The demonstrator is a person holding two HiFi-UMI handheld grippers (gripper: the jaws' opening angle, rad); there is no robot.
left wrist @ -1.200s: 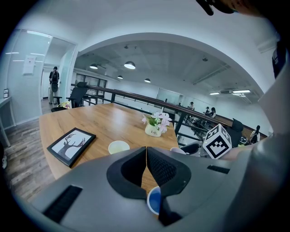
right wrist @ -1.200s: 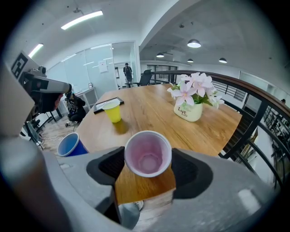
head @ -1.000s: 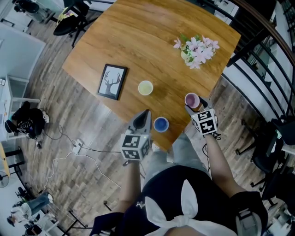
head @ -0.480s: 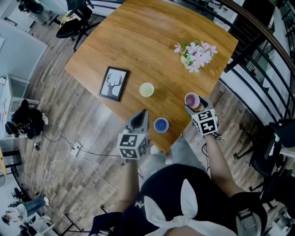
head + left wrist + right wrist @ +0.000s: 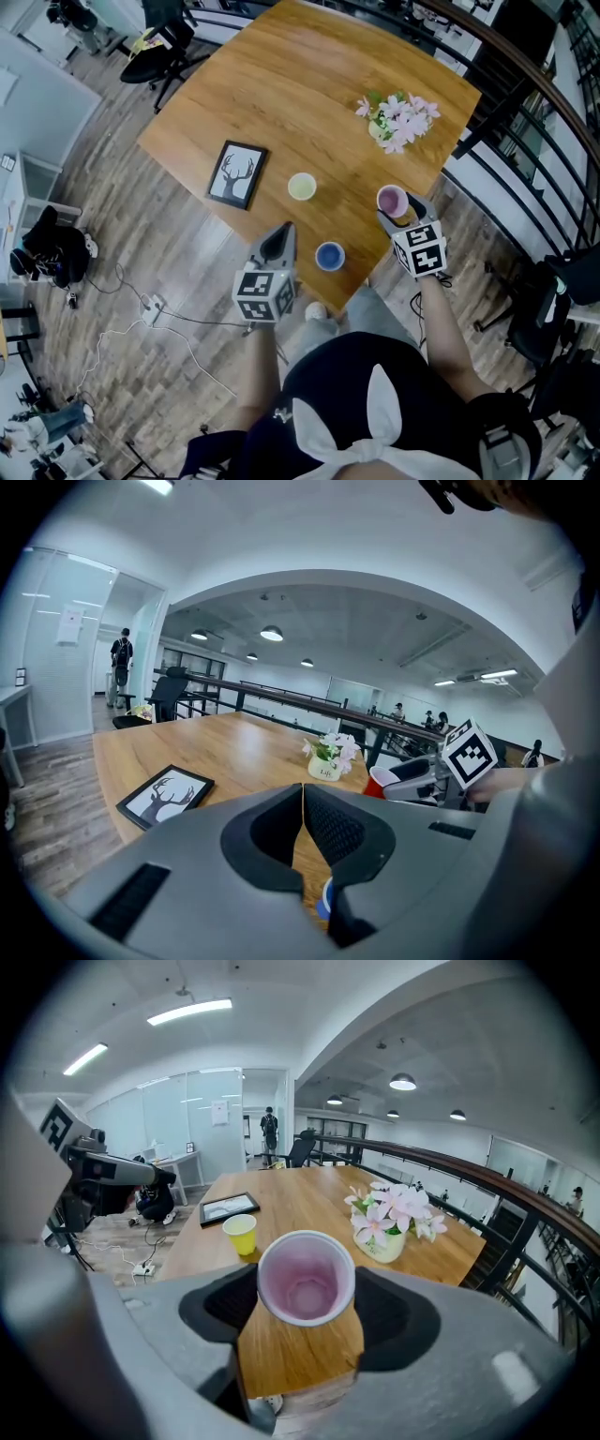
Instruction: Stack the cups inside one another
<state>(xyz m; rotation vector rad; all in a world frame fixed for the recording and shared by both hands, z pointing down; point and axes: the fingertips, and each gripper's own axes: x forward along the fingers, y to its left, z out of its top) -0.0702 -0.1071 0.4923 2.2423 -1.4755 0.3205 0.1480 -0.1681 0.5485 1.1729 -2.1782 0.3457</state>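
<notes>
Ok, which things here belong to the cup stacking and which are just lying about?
Job: pink cup, held in the right tool; blue cup; yellow cup; left tool, shut and empty.
Lying about: framed deer picture; flower pot.

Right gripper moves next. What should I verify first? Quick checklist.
1. Right gripper holds the pink cup: ok, a jaw on each side of it.
2. Left gripper free: ok, jaws together, empty.
3. Blue cup upright, mouth open: ok.
4. Yellow cup upright, mouth open: ok.
5. Flowers out of the way: ok, farther back.
6. Pink cup lifted off the table: cannot tell.
</notes>
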